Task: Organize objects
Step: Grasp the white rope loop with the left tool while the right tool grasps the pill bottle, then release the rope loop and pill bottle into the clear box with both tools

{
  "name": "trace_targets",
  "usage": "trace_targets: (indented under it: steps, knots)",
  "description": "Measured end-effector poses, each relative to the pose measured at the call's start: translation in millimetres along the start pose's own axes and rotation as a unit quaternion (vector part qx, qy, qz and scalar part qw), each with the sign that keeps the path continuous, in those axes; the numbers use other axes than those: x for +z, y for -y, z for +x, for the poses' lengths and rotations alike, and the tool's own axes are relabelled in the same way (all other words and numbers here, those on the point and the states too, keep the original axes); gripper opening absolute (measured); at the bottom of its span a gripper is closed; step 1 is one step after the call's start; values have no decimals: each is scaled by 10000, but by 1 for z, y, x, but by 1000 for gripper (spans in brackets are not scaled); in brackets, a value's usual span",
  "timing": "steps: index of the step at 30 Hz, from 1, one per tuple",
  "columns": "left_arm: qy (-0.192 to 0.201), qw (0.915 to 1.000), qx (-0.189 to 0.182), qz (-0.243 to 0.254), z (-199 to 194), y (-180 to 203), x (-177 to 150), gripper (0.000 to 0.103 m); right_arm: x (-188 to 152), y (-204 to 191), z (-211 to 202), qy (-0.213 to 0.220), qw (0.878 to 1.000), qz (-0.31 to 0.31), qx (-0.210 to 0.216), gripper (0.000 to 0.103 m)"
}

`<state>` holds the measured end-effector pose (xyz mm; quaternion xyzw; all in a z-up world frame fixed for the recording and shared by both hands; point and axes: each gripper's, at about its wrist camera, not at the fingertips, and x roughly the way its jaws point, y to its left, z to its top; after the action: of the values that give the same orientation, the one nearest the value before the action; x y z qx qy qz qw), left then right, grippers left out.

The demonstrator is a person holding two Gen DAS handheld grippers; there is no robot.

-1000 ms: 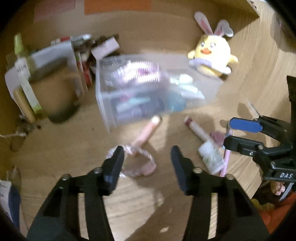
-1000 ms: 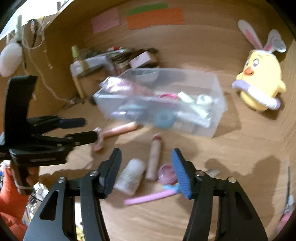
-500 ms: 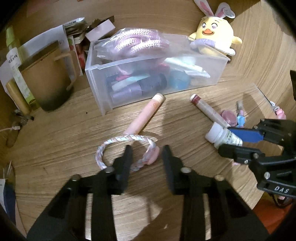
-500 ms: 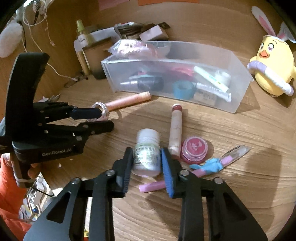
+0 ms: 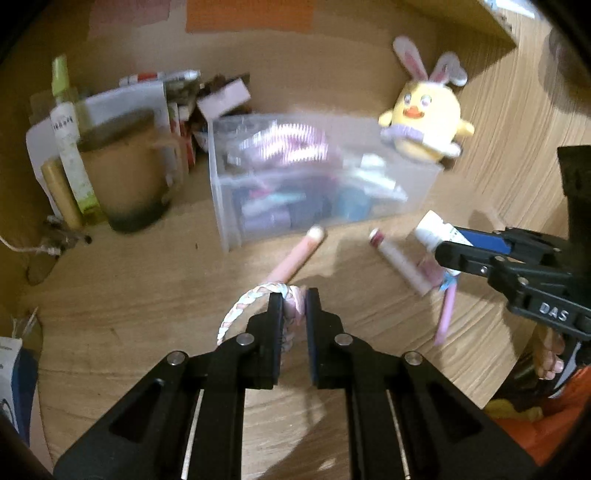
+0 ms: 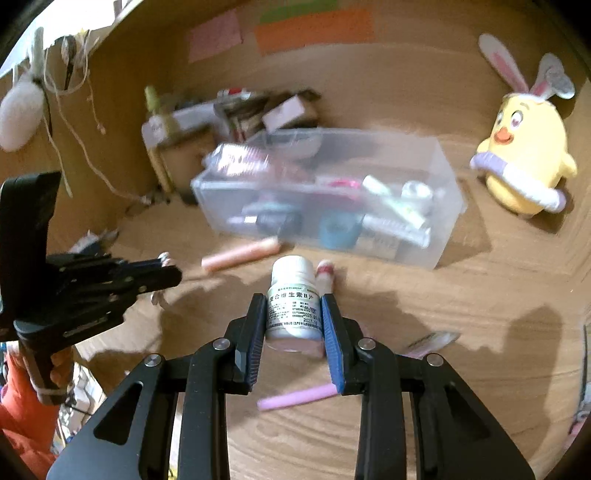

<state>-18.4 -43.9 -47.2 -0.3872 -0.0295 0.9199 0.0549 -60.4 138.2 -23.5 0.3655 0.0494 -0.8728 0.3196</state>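
Observation:
My left gripper (image 5: 293, 302) is shut on a braided pink-and-white hair tie (image 5: 243, 306), lifted a little off the wooden desk. My right gripper (image 6: 293, 306) is shut on a white pill bottle (image 6: 293, 295), held above the desk; the bottle also shows in the left wrist view (image 5: 432, 229). A clear plastic bin (image 6: 424, 192) holding several cosmetics stands behind. A peach tube (image 6: 240, 254), a red-capped tube (image 5: 397, 262), and a pink stick (image 6: 295, 398) lie on the desk in front of the bin.
A yellow bunny-eared chick plush (image 6: 524, 162) sits at the back right. A brown mug (image 5: 125, 177), bottles and small boxes (image 5: 221, 99) crowd the back left. Sticky notes (image 6: 314, 29) hang on the wall. A nail file (image 6: 432, 339) lies at right.
Both grippers closed fully and rose from the desk: the left lifted the hair tie, the right lifted the pill bottle. Both views tilted up towards the bin.

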Motion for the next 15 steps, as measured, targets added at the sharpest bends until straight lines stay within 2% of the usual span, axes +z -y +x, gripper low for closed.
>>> trace_targets:
  steps: [10,15]
  knots:
    - [724,9973,-72,25,-20,0,56,11,38,21,-24,605,9977,74,-280,27]
    - [815,9966,-56,-57,-18,-13,84,11,53,31,-26,749,9964,84,-385,27]
